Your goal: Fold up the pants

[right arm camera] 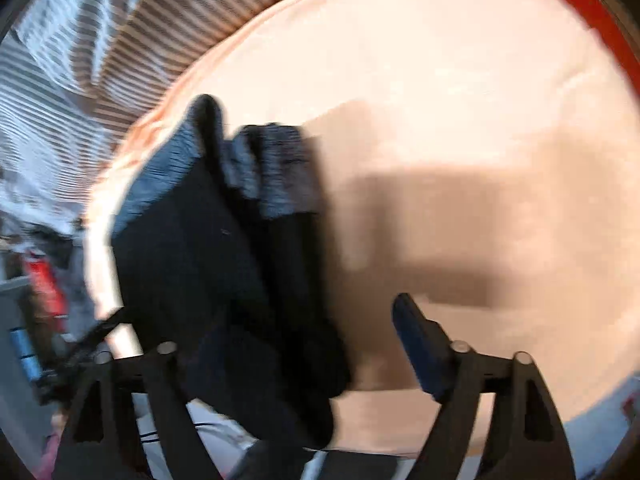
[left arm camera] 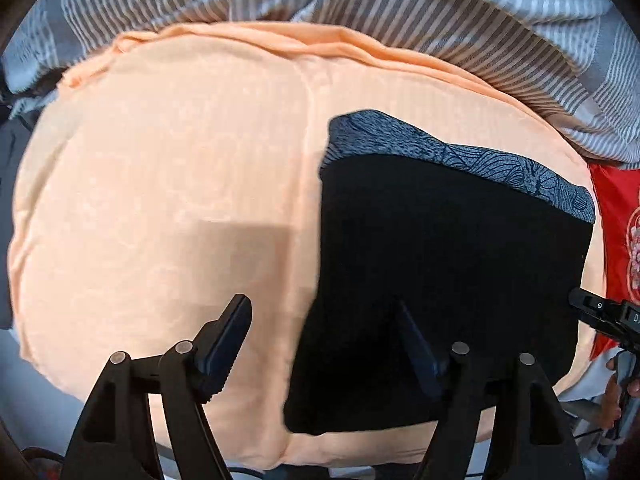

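Left gripper [left arm camera: 324, 320]: your jaws stand apart with nothing clamped between them; one finger hangs over the bare peach cloth, the other over the near part of the pants.
Right gripper [right arm camera: 296, 320]: your jaws are spread wide and grip nothing; the blurred view puts the pants under your left finger, which is hard to make out against the black.
Pants [left arm camera: 448, 280]: black, folded into a flat block with the grey patterned waistband [left arm camera: 440, 148] along the far edge, lying on the right half of the peach cloth.
Peach cloth [left arm camera: 160, 200]: spread under the pants, wrinkled at its far edge.
Striped bedding [left arm camera: 400, 4]: grey and white, bunched beyond the peach cloth.
Red cloth [left arm camera: 616, 216]: at the right edge, beside the peach cloth.
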The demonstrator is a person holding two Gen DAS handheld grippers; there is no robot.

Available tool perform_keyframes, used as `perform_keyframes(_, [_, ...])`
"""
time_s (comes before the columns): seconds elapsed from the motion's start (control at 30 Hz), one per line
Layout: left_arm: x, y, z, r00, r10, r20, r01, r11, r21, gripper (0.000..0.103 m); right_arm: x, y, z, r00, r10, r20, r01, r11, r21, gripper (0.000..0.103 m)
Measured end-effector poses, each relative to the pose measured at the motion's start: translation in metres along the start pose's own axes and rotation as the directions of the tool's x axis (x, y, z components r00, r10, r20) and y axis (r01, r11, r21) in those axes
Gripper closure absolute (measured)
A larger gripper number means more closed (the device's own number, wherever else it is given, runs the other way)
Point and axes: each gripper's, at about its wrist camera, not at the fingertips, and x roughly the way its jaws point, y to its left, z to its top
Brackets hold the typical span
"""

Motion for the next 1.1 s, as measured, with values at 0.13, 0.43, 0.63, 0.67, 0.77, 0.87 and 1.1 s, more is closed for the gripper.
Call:
perform_keyframes(0.13, [-0.008, 0.005, -0.008, 1.000, 0.026, 0.006, -0.026, 0.999, 0.023, 0.028, -0.006, 0.004, -0.017, 0.994, -0.093, 0.058, 0.093, 0.996, 0.003, 0.017])
perform_keyframes(0.43, [-0.031, -0.001, -0.026, 0.996, 0.084, 0.032, -0.087, 0.992, 0.092, 0.006, -0.020, 0.022, -0.031, 0.953, -0.285, 0.101, 0.283, 0.959, 0.035, 0.005])
perform_keyframes(0.63, [-0.048, -0.007, -0.038, 0.996, 0.082, 0.020, -0.084, 0.985, 0.151, 0.001, -0.050, 0.056, -0.073, 0.952, -0.265, 0.153, 0.275, 0.961, -0.042, 0.001])
perform_keyframes(0.67, [-0.053, -0.008, -0.042, 0.996, 0.083, 0.024, -0.086, 0.984, 0.157, 0.001, -0.053, 0.061, -0.080, 0.952, -0.259, 0.165, 0.270, 0.962, -0.047, 0.000])
perform_keyframes(0.77, [-0.070, -0.008, -0.053, 0.996, 0.084, 0.036, -0.090, 0.980, 0.180, 0.001, -0.062, 0.076, -0.100, 0.954, -0.243, 0.174, 0.257, 0.965, -0.059, 0.000])
perform_keyframes(0.87, [-0.086, -0.007, -0.061, 0.993, 0.094, 0.071, -0.106, 0.976, 0.190, 0.001, -0.073, 0.088, -0.116, 0.957, -0.232, 0.174, 0.247, 0.966, -0.075, 0.000])
perform_keyframes(1.1, [-0.111, 0.002, -0.074, 0.991, 0.102, 0.089, -0.118, 0.973, 0.199, 0.001, -0.089, 0.115, -0.143, 0.950, -0.253, 0.182, 0.273, 0.958, -0.088, 0.000])
